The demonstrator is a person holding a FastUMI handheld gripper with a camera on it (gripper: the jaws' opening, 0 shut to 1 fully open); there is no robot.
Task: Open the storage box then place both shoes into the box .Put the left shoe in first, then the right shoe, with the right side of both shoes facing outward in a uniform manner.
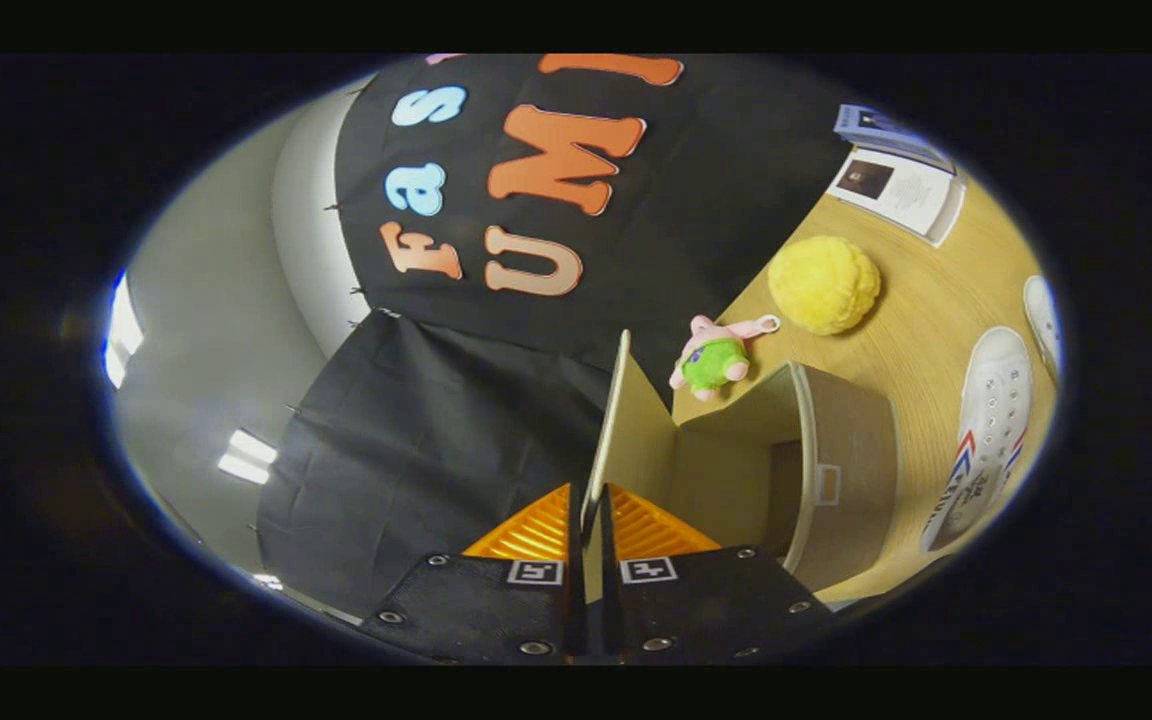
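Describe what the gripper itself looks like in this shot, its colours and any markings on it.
The gripper has two black, flat-topped finger blocks studded with silver screws. Each block carries a small white square tag with a black pattern near its front. Ahead of the blocks, the fingers end in orange ribbed wedge-shaped pads that taper toward the tips.

Cloth-walled booth (pixel 416 450), wooden table (pixel 926 330)

My gripper (pixel 591 520) is rolled well onto its side. Its two orange fingers (pixel 536 525) are nearly together, both pinching the thin lid panel (pixel 626 420) between them.
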